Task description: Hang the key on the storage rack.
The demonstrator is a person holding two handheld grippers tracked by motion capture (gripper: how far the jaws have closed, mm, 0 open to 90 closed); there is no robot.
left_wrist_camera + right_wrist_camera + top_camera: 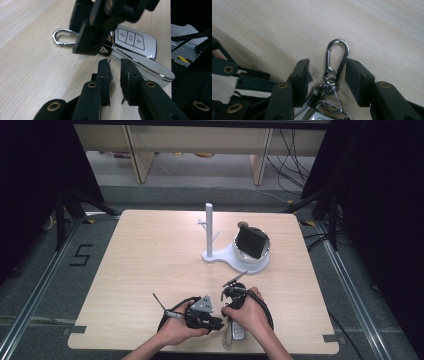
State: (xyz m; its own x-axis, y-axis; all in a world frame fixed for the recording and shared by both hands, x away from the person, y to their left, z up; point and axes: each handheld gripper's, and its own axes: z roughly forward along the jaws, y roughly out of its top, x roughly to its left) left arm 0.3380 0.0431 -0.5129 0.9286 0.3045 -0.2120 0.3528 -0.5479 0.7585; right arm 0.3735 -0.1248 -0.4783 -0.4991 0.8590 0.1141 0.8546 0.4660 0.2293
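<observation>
A silver car key fob (135,41) with three buttons lies on the wooden table (150,270) near its front edge, joined by a ring to a steel carabiner (338,56). My right gripper (327,72) is open and points down, with one jaw on each side of the carabiner's lower part; neither jaw is pressed against it. My left gripper (115,67) lies low on the table beside the fob, its jaws a narrow gap apart with nothing between them. In the high view both grippers (215,322) (233,312) sit close together over the fob (236,334).
A white stand (209,235) with an upright post and small pegs rises at the table's middle right, joined to a round white dish (255,262) with a dark object in it. The table's front edge is just behind the hands.
</observation>
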